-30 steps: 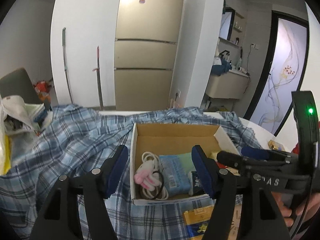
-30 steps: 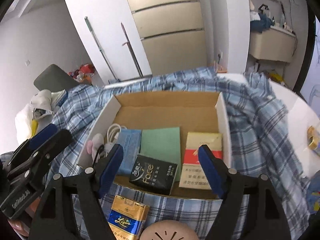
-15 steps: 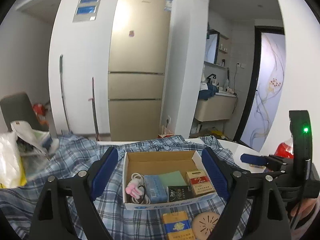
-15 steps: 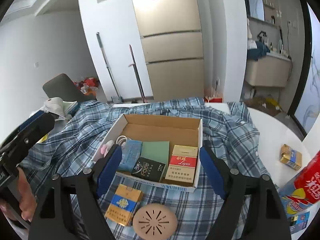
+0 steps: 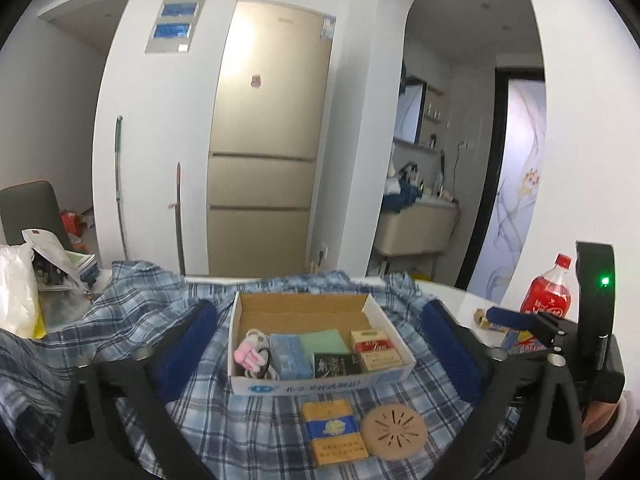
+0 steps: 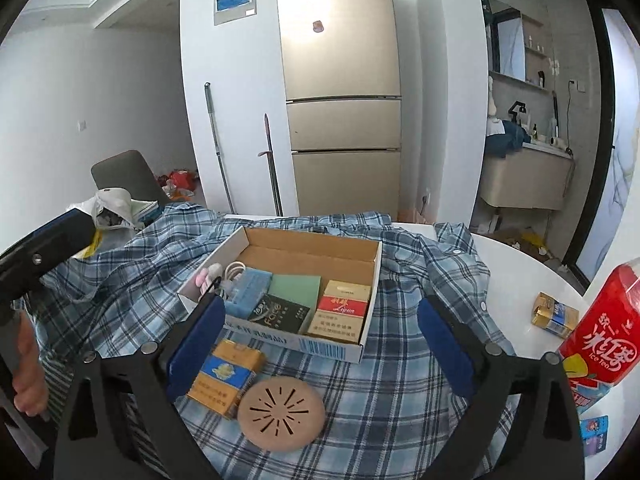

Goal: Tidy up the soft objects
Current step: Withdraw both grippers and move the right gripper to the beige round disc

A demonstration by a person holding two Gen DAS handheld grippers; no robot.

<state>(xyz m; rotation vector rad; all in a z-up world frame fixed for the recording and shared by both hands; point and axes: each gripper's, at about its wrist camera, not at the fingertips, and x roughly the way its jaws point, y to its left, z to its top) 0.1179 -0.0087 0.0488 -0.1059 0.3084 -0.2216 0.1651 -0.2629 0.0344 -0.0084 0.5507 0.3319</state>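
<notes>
Both views are bright and evenly lit by soft, cool daylight. A pale glare patch sits on the upper door of the fridge [image 5: 276, 80], left of centre in the left wrist view and near the top centre in the right wrist view. Shadows on the plaid cloth [image 6: 400, 360] are faint and soft-edged. Fisheye distortion bows walls and door frames toward the edges, and black vignette fills all four corners. Focus is fairly sharp mid-frame, softer at the rim.
</notes>
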